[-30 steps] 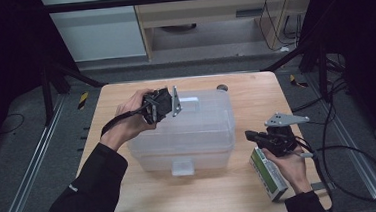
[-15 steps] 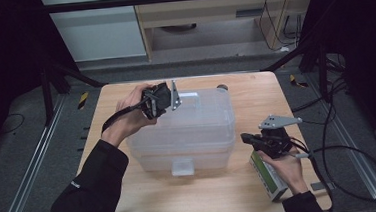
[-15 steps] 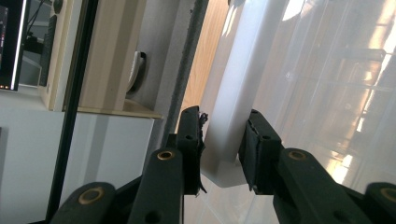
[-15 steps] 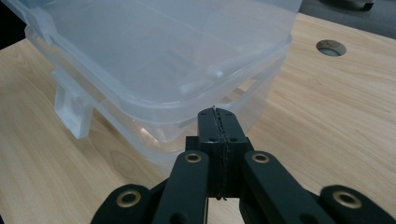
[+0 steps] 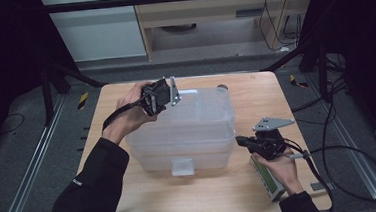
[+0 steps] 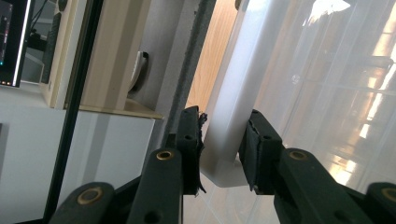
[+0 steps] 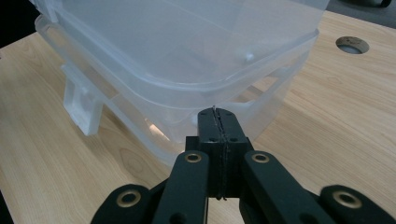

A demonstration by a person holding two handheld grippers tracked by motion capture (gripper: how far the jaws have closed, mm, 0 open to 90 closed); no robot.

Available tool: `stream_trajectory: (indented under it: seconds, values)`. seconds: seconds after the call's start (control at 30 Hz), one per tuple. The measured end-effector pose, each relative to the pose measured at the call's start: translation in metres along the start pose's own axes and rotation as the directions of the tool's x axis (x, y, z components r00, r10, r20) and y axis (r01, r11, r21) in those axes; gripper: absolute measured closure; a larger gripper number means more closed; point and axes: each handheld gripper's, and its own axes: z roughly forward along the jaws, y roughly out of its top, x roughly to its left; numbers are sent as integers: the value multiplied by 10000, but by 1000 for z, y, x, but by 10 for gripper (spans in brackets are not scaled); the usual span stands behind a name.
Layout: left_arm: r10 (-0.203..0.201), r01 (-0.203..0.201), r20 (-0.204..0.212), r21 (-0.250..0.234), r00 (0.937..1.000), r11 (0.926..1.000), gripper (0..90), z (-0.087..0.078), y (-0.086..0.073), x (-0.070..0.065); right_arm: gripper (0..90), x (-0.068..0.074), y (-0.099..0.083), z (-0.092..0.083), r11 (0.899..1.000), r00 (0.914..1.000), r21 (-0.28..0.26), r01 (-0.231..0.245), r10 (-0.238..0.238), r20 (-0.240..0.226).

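At the table's (image 5: 126,105) centre sits the clear plastic bin (image 5: 188,131). Our left gripper (image 6: 223,140) grasps the lid's (image 6: 233,93) far edge, seemingly raising it; our right gripper (image 7: 218,123), clenched empty, braces the bin's near-right corner. Removing the lid remains.

Storage box (image 5: 188,131): translucent, milky white plastic; wood tone seen through walls; orange-brown glints caught on side in left gripper view.
Box rim (image 6: 233,107): opaque white.
Left gripper (image 5: 156,97): black jaws, brass-coloured rivets, grey plate on top.
Right gripper (image 5: 243,142): black jaws, brass-coloured rivets, grey plate.
Table (image 5: 255,96): light wood, fine grain lines.
Small device (image 5: 267,178): green face, pale edge.
Sleeve (image 5: 89,188): black.
Floor (image 5: 23,147): dark grey.
Marker (image 5: 83,100): yellow-and-black stripes.
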Motion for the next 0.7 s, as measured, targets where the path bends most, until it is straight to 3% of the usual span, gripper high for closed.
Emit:
stream_trajectory:
  seconds: [0.7]
  values:
    - [-353, 353, 96, -68, 9993, 9994, 684, 1, -1, 3, 900, 1, 1, 5, 9995, 9995, -286, -90, 82, -289]
